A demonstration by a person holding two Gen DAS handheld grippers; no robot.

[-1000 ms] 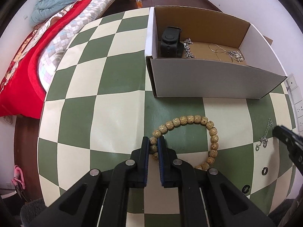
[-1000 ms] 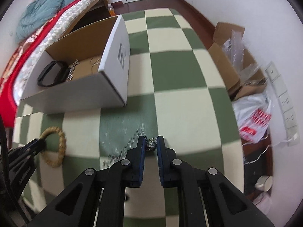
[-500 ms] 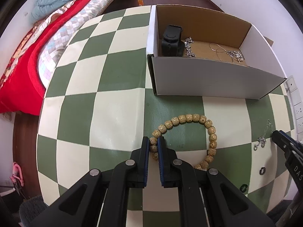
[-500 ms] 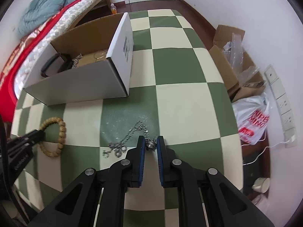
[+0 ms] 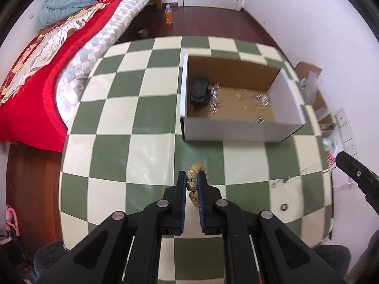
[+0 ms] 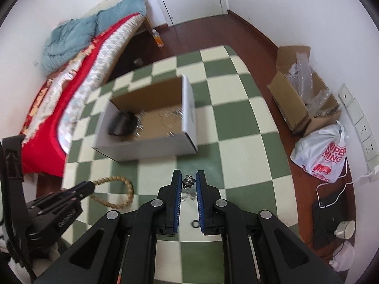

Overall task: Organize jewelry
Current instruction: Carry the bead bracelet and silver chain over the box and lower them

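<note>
Currently, the bead bracelet (image 5: 192,184) sits clamped between the blue pads of my left claw (image 5: 192,179), with three speckled wooden beads visible in the gap. In the right wrist view the rest of the bracelet (image 6: 118,193) hangs as a loop from the tip of that claw (image 6: 88,185), above the checkered tablecloth (image 6: 239,151).

My right claw (image 6: 188,181) is clenched on a silver chain (image 6: 188,181); a small metal piece of it sits between the pads near the tips. In the left wrist view the chain (image 5: 305,174) trails from the right claw's tip (image 5: 341,159) down toward the cloth, blurred along its length. Whether its far end touches the cloth cannot be determined.

A small dark ring (image 6: 195,223) lies on the cloth beneath the right claw; the left wrist view shows a ring (image 5: 283,206) on a cream square below the chain.

Beyond both claws stands an open cardboard box (image 5: 236,131), white outside and brown inside. It holds a black watch (image 5: 200,91) at its left end and scattered silver jewelry (image 5: 258,99) on its floor.

Left of the table is a bed with a red quilt (image 5: 30,108). On the right, on the floor, stand a second cardboard box (image 6: 293,101) and a white plastic bag (image 6: 324,152).
</note>
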